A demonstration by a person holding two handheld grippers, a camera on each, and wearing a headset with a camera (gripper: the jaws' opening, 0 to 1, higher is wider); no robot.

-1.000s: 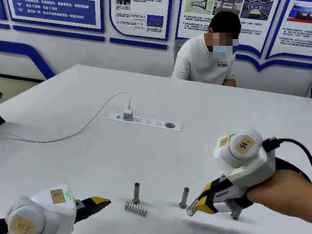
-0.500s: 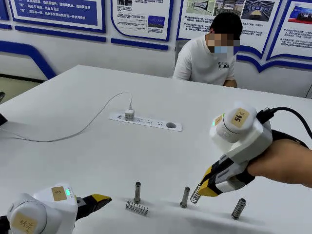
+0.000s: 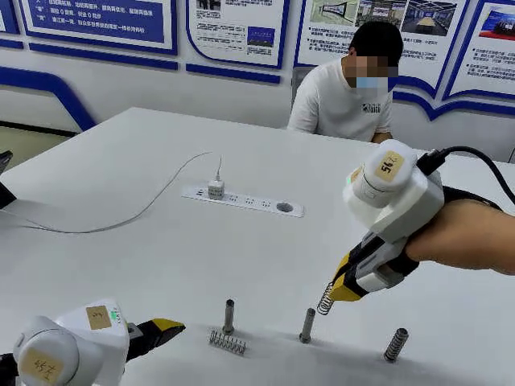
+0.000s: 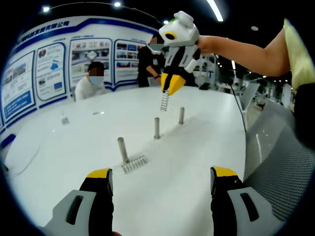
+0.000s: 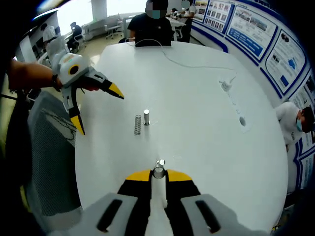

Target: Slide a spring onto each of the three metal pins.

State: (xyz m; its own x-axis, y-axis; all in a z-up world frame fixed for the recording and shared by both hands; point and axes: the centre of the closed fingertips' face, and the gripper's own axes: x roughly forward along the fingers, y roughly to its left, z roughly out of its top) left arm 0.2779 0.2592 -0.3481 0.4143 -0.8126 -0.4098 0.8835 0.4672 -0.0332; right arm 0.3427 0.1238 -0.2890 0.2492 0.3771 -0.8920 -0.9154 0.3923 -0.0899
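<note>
My right gripper has its jaws clenched on the top end of a spring. The spring hangs clear of the table, just above and beside the top of the middle pin without touching it. My left gripper hovers low at the near side of the table, jaws released and wide apart with nothing between them.

The head view shows one yellow tip of the left gripper, while its own view shows both tips and the gap. The head view also shows a second spring standing coiled around the right-hand pin, which looks plain grey in the left gripper view. The left pin is bare, and a loose spring lies flat on the table at its foot.

The right gripper view looks end-on down the held spring, with a pin top just beyond it. It also shows a power strip well apart from the pins.
</note>
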